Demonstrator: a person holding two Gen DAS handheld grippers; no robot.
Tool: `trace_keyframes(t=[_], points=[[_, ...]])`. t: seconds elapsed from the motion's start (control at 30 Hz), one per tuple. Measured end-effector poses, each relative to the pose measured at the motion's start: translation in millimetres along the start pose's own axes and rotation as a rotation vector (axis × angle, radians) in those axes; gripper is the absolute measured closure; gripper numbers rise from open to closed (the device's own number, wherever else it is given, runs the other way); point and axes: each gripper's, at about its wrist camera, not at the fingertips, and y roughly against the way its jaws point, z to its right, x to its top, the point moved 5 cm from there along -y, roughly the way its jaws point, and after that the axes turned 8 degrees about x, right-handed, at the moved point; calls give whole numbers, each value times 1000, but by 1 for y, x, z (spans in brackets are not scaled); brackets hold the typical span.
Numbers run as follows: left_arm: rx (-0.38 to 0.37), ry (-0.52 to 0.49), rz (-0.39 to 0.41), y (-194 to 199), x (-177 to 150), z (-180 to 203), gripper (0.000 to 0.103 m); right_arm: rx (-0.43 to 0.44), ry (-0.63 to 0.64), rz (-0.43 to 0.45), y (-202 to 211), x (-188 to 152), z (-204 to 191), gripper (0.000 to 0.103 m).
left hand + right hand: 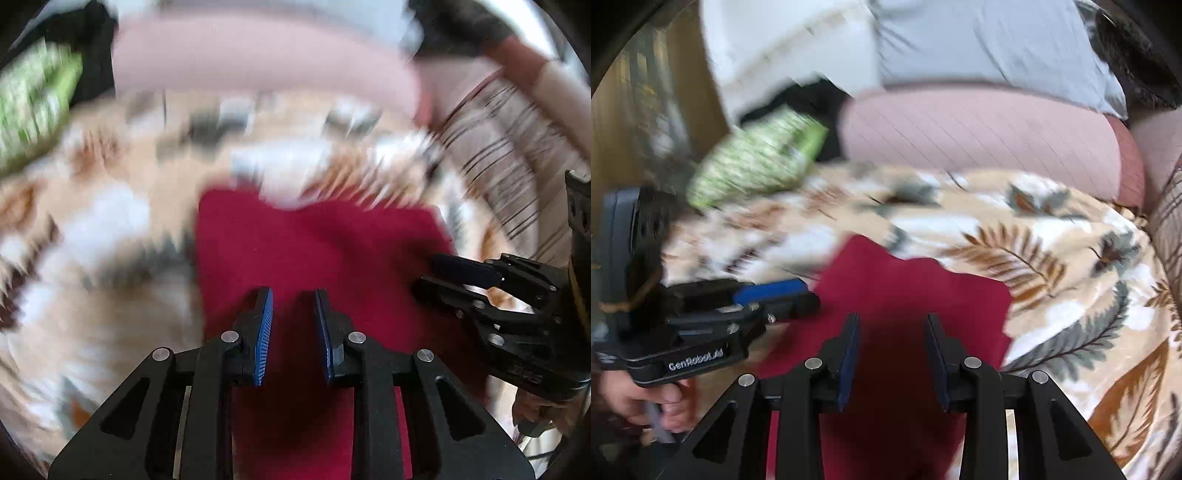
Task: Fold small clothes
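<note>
Both jaws parted, empty, above red cloth (314, 251), long axis running away from grippers.

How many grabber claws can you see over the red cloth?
2. The left gripper is over the red cloth near edge; the right gripper beside it.

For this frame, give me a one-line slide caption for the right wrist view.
Right hand-held gripper hangs over a dark red garment on a leaf-print blanket, left hand-held gripper alongside.

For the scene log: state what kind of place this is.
Probably a bedroom or living room at home: a leaf-print blanket covers a soft surface, a pink cushion lies behind, and a red garment lies on it.
</note>
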Motion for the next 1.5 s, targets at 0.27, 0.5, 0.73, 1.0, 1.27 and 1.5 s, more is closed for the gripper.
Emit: trace_keyframes(t=[0.27,0.5,0.73,1.0,1.27,1.5], points=[[-75,17,59,32,1,-10,80,67,-181,23,12,-16,27,67],[-164,120,120,55,-50,-55,41,218,-349,310,86,-67,31,21],[-426,339,0,28,-67,-56,41,286,-383,200,38,-93,14,21],[-445,309,-4,16,-64,-38,34,393,-478,234,22,-104,33,18],[-332,248,51,34,-60,-31,65,424,-522,201,19,-108,25,59],[-219,181,226,116,-56,-61,67,461,-355,259,54,-71,-44,68]])
